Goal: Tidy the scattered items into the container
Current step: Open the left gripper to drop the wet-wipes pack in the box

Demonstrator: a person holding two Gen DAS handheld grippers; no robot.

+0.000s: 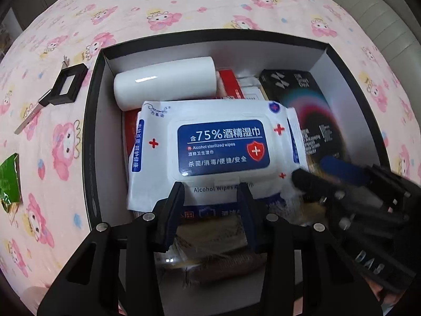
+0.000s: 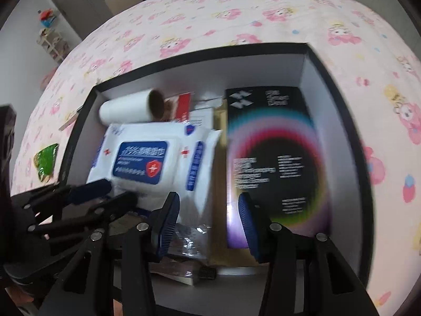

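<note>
Pink bedsheet (image 1: 184, 13) under box (image 1: 92, 131); both tools (image 1: 210, 192) (image 2: 209, 205) apart, blurred wipes pack (image 1: 210, 147) perhaps untouched.

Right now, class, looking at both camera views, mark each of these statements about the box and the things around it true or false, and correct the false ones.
1. The wipes pack lies inside the box. True.
2. The white roll stands upright on the bedsheet. False: it lies on its side inside the box.
3. A green packet lies on the bedsheet, outside the box. True.
4. The black carton lies outside the box. False: it is inside, along the right wall.
5. The right tongs grip the roll. False: they hold nothing.
</note>
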